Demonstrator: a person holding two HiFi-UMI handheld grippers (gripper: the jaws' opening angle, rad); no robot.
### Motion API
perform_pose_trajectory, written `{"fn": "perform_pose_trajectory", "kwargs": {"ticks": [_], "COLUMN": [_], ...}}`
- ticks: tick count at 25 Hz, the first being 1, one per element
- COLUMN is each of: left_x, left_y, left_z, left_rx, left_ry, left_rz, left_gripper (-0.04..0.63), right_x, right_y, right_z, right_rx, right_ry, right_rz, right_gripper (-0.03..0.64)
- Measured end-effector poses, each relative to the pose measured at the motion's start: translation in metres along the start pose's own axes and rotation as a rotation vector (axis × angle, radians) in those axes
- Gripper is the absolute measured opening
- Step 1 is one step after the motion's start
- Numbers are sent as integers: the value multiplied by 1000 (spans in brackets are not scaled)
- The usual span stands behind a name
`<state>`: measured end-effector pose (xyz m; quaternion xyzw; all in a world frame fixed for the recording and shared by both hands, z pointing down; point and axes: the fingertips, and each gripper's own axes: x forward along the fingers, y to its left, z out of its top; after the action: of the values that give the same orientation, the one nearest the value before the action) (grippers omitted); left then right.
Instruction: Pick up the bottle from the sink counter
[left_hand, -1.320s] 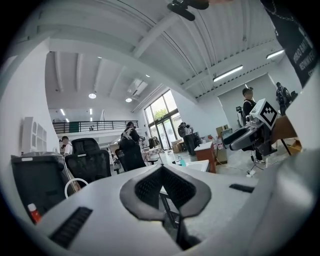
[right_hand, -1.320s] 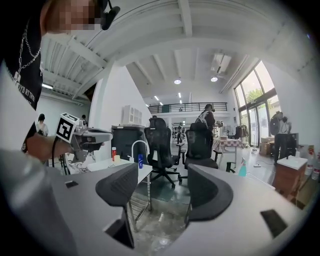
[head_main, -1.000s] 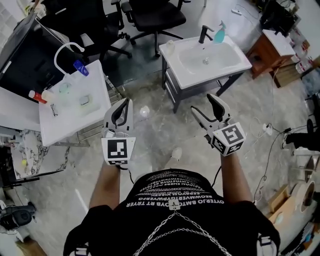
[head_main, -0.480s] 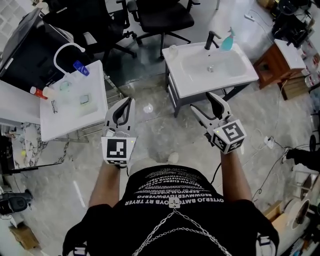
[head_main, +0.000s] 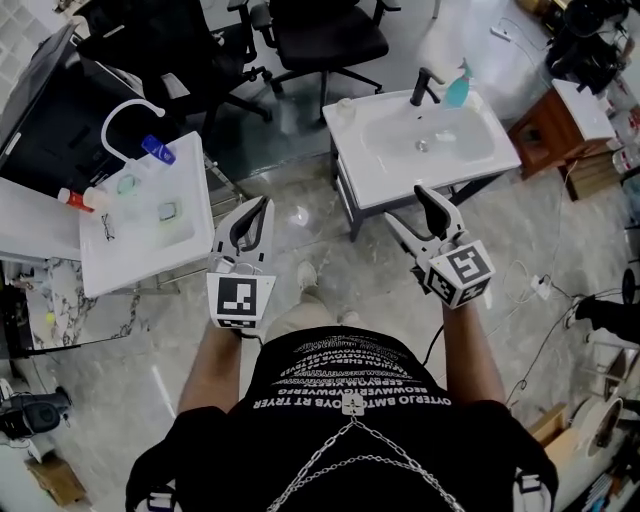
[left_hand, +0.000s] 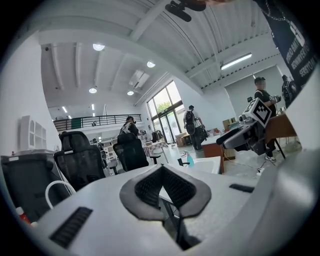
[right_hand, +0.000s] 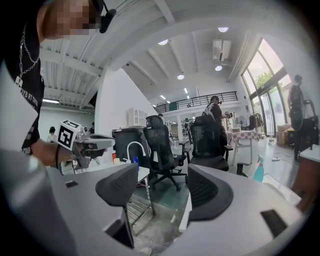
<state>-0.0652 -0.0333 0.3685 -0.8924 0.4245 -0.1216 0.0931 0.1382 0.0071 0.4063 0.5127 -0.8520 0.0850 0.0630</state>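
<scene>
The bottle (head_main: 457, 88) is a teal spray one, standing upright on the back right corner of the white sink counter (head_main: 490, 155), just beside the black tap (head_main: 424, 86). Nobody's touching it. The basin in front of it looks bare apart from the drain.

The person with the 2 grippers is facing that counter from across a stretch of marble floor, so both tools are well apart from the bottle. The right gripper (head_main: 405, 205) is held out roughly level with its jaws spread wide and nothing between them; its own camera just shows chairs and floor through the gap, with the bottle off at the right edge. The left gripper (head_main: 255, 208) has its pads pinched together at the tips, empty too.

So I'd call this the approach, nothing picked up yet. Next move, as I read it: close the gap to the counter, swing the wide right gripper toward that back corner, and line the jaws up on either side of the bottle's body before squeezing. The tap is right next to it, so coming in from the right or front looks safer than from the left.

Further out there's a second white table (head_main: 140, 250) with a hose and small containers, plus black office chairs (head_main: 320, 30).
</scene>
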Motion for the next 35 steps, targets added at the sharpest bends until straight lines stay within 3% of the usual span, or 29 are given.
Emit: {"fn": "perform_pose_trajectory", "kwargs": {"ticks": [8,18,27,35], "left_x": [73,149,187,212], "left_y": [32,81,138,160], "left_z": [16,11,3,-14], "left_rx": [11,15,6,-30], "left_ry": [-62,-59,-93,-104], "left_rz": [-76,-143,-191,-228], "left_gripper": [5,5,5,5], "right_x": [48,114,175,214], "right_y": [-34,-66,-77,-69], "right_z": [20,39,58,36], "right_rx": [7,10,-17,-6], "right_ry": [-18,-12,3,69], "right_rz": [-61,-107,-170,-174], "right_gripper": [287,287,287,287]}}
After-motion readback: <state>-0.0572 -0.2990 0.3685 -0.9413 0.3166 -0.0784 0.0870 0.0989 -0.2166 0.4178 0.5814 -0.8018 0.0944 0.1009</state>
